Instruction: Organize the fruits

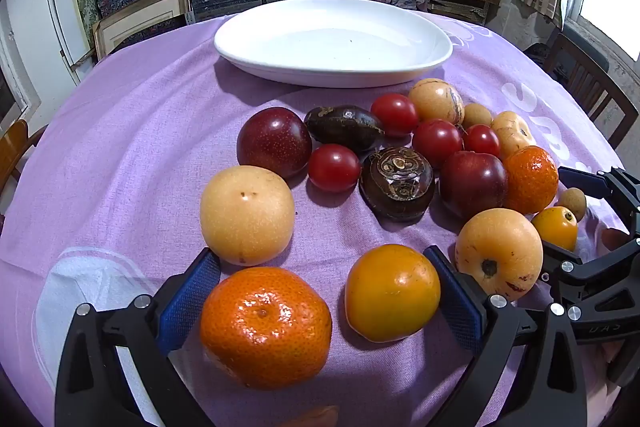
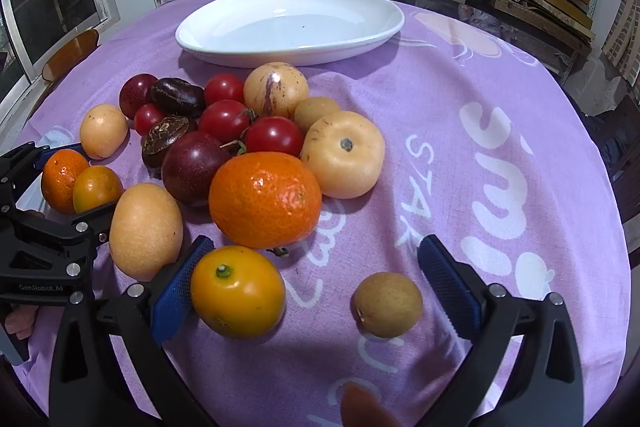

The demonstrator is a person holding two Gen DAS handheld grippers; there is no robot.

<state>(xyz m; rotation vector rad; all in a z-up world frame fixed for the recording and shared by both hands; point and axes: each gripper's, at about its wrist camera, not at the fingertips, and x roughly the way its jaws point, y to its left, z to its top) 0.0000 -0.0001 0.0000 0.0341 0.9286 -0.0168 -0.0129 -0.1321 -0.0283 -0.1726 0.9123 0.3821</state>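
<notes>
Fig.: both wrist views, read L to R.

Left view: my left tongs (image 1: 320,303) stand wide open, low over the lilac cloth (image 1: 120,147) on the bench. Two fruits lie between the blue pads: a mandarin (image 1: 265,327) just beside the L pad (image 1: 190,301), contact unclear, and an orange-yellow tomato (image 1: 392,291) touching the R pad (image 1: 460,301). Nothing is clamped. A pale round pear (image 1: 247,215) sits just beyond the L pad tip. Outside the R pad lies a tan fruit w/ dark calyx (image 1: 499,253). Behind these is the main cluster: a dark plum (image 1: 274,141), cherry tomatoes such as (image 1: 334,167), and a brown water chestnut (image 1: 397,183). The white oval dish (image 1: 332,41) stands at the far side w/ no fruit in it. At the R edge I see the right tongs' black frame.

Right view: my right tongs (image 2: 316,281) are likewise wide open. The L pad (image 2: 178,291) touches a small yellow tomato w/ green stem scar (image 2: 238,291); a brown longan (image 2: 388,304) lies between the pads, apart from the R pad (image 2: 448,287). Neither is gripped. A second large mandarin (image 2: 265,199) sits just beyond the yellow tomato, w/ a pale flat fruit (image 2: 343,154) touching it on the R. The same dish (image 2: 288,25) lies beyond the pile.
</notes>
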